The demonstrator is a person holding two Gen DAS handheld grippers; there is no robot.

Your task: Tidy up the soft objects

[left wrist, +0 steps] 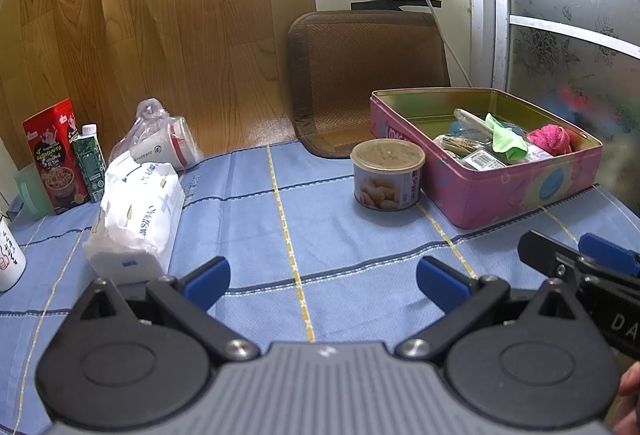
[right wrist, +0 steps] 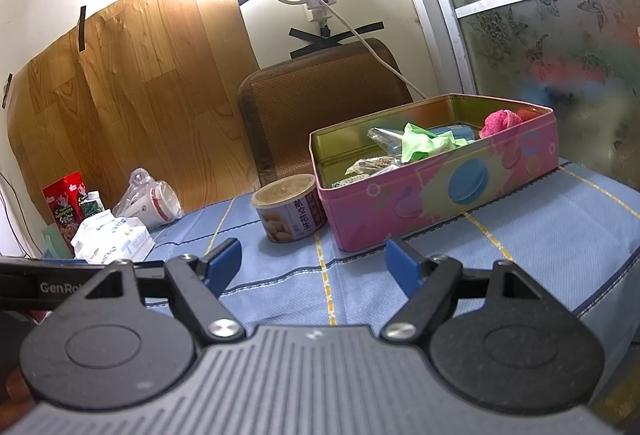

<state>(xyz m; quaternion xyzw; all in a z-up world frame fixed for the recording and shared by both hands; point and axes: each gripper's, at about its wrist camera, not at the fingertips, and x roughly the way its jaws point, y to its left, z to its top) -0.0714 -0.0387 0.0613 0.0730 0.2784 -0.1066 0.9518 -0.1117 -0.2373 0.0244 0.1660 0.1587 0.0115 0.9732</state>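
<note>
A pink tin box [left wrist: 516,191] [right wrist: 440,195] stands open at the right on the blue checked cloth. In it lie a green cloth [left wrist: 506,137] [right wrist: 420,143], a pink woolly ball [left wrist: 550,141] [right wrist: 500,121] and wrapped packets. A soft white tissue pack [left wrist: 136,211] [right wrist: 112,239] lies at the left. My left gripper [left wrist: 322,281] is open and empty above the cloth, short of both. My right gripper [right wrist: 314,261] is open and empty, just before the tin; its fingers [left wrist: 600,255] show in the left wrist view at the right edge.
A round snack can [left wrist: 387,175] [right wrist: 286,209] stands left of the tin. A bagged cup [left wrist: 160,139], a red box [left wrist: 54,155], a green carton [left wrist: 90,163] and a white mug [left wrist: 10,255] stand at the left. A brown woven mat [left wrist: 368,83] leans on the wall.
</note>
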